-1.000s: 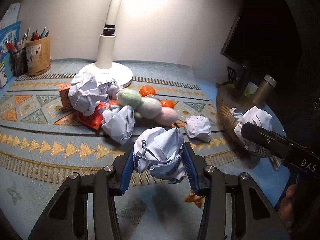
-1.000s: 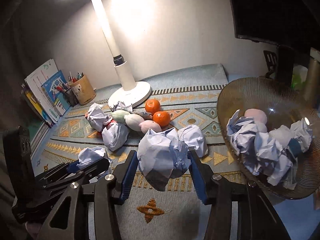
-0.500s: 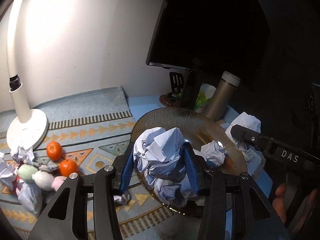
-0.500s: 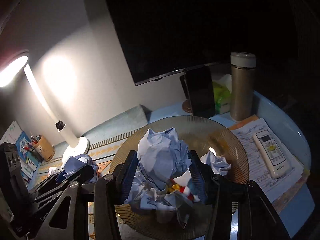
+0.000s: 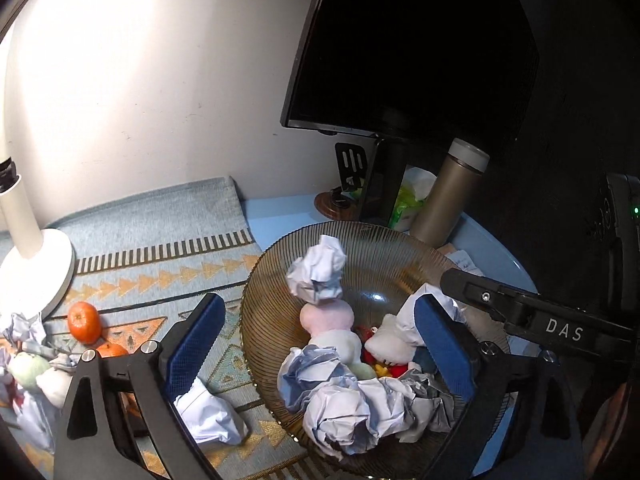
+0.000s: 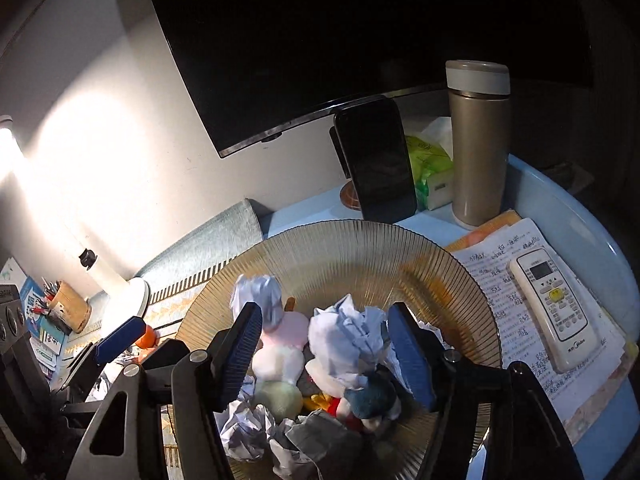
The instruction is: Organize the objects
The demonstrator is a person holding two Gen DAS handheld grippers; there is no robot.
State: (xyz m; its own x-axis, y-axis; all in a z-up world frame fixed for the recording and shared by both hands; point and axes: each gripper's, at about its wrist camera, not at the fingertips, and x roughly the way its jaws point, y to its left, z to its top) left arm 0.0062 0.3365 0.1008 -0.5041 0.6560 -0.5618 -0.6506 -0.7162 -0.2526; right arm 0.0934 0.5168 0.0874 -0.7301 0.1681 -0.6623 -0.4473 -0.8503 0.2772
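Note:
A ribbed amber glass bowl (image 5: 272, 280) (image 6: 440, 272) holds several crumpled paper balls, pastel egg shapes and small toys. My left gripper (image 5: 320, 344) hangs over it, jaws opening and spread wide, with nothing pressed between the blue pads. The paper ball (image 5: 318, 272) that came out of it lies blurred near the bowl's far side. My right gripper (image 6: 325, 350) also hovers above the bowl, its jaws opening. A crumpled paper ball (image 6: 348, 336) sits loose between them, clear of the left pad. The right gripper's black finger (image 5: 520, 312) crosses the left wrist view.
On the patterned mat left of the bowl lie mandarins (image 5: 83, 322), a paper ball (image 5: 208, 416), more paper and egg shapes, and a lamp base (image 5: 36, 272). Behind the bowl stand a thermos (image 6: 478, 140), a phone (image 6: 380, 168) and a monitor. A remote (image 6: 552, 308) lies on papers.
Both grippers carried their paper balls from the mat to the right, over the bowl. Both jaws then spread: the left ball dropped out, and the right ball now sits loose.

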